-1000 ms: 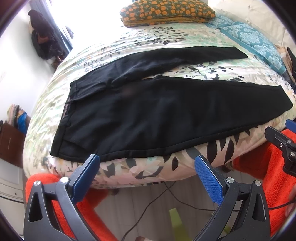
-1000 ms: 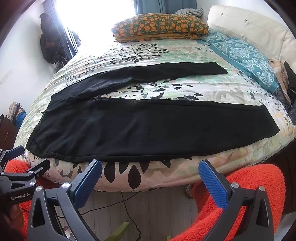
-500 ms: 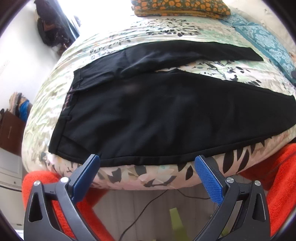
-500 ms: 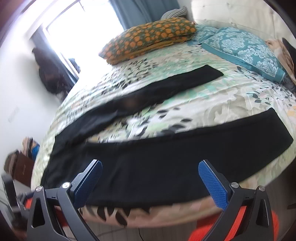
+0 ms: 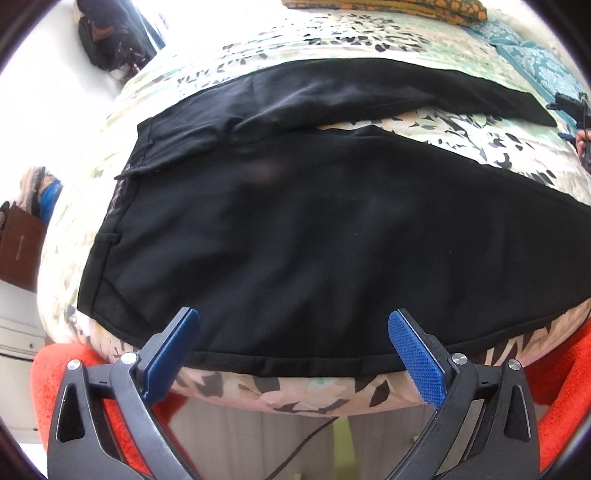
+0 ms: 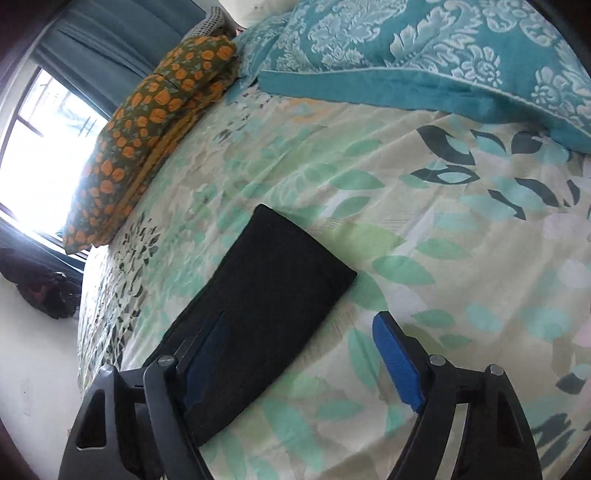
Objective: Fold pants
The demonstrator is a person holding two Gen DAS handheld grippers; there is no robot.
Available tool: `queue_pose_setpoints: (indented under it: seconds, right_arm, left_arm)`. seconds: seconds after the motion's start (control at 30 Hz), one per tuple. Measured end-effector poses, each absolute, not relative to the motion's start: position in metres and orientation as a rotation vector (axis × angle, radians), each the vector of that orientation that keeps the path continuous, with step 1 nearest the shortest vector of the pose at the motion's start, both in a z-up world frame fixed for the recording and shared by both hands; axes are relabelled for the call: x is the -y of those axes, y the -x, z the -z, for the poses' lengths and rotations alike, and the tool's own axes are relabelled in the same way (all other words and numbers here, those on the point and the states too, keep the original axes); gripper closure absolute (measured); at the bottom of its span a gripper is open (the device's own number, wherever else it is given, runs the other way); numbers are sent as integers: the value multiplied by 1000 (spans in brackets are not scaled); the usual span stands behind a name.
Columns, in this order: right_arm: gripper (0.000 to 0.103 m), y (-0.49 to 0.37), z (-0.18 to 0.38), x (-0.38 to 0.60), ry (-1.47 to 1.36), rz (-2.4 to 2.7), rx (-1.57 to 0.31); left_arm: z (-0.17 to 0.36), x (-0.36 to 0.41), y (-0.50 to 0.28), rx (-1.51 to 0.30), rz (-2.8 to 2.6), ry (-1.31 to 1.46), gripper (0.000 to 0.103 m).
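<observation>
Black pants [image 5: 295,221] lie spread flat on the floral bed cover [image 5: 369,33], waistband at the left and both legs running right. My left gripper [image 5: 291,321] hovers open over the near edge of the near leg, close to the hip, with nothing between its pads. In the right wrist view the far leg's cuff [image 6: 280,280] lies under my right gripper [image 6: 299,325]. Its jaws are closing, the left finger above the black cloth and the right one over bare cover, and no pad presses on the fabric. That gripper also shows small at the left wrist view's right edge, the right gripper [image 5: 570,107].
An orange-patterned pillow [image 6: 147,129] and a teal pillow [image 6: 443,48] lie at the head of the bed. An orange-red rug [image 5: 554,387] and a cable [image 5: 306,443] lie on the floor below the bed edge. A brown cabinet [image 5: 18,247] stands at the left.
My right gripper swept across the bed to the far leg's cuff, rolling as it went, and its jaws narrowed. My left gripper came lower and closer to the pants' near edge.
</observation>
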State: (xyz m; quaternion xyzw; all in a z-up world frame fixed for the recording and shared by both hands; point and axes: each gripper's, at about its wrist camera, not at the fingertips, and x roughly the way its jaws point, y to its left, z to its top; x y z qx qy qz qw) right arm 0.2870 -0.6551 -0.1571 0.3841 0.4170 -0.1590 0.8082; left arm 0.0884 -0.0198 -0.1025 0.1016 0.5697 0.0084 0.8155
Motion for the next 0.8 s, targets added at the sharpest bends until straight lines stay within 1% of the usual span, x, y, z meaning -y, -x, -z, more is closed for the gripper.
queue_pose_setpoints:
  seconds: [0.03,0.07,0.1,0.23,0.3,0.37,0.4,0.47,0.5,0.57,0.63,0.7,0.8]
  right_arm:
    - [60,-296,164,657,-816,338,-907]
    - [95,-303,166,655,-772,345,-923]
    - [95,-310,165,652,-706,357,-948]
    - [95,-339,137,630,-341,374,-902]
    - [92,-354,147,626,-258,378,-955]
    - [77,-361,164,623,-224,397,-1023]
    - [73,-360,167,623,-227,408,-1025]
    - [32,-349,156,621,-229,450,-971]
    - [30,-341,146,618,-224,482,-935]
    - [30,-330,122,601,-218,468,-867]
    - [29,-329,104,564,-219,345,-858]
    - [26,-337,98,515,-271,143,-903]
    - [26,-354,110,418,-287,-128,-1000]
  left_arm:
    - [105,21,-91,-1221,-20,-221,1]
    - [108,22,-93,-1227,-23,-224,1]
    - [110,24,-95,-1231,-20,-223,1]
    - [118,35,-101,-1235,0,-225,1]
    - [122,43,-108,-1242,16,-222,1]
    - [119,51,-122,-1235,48,-207,1]
    - [114,53,-131,-1215,55,-202,1]
    - [99,53,-158,-1141,51,-180,1]
    - [91,50,-174,-1096,45,-166,1]
    - [78,46,-214,-1009,23,-139,1]
    - [79,47,-258,-957,-12,-136,1]
    - [93,53,-301,-951,-78,-184,1]
    - [129,56,-344,-996,-177,-265,1]
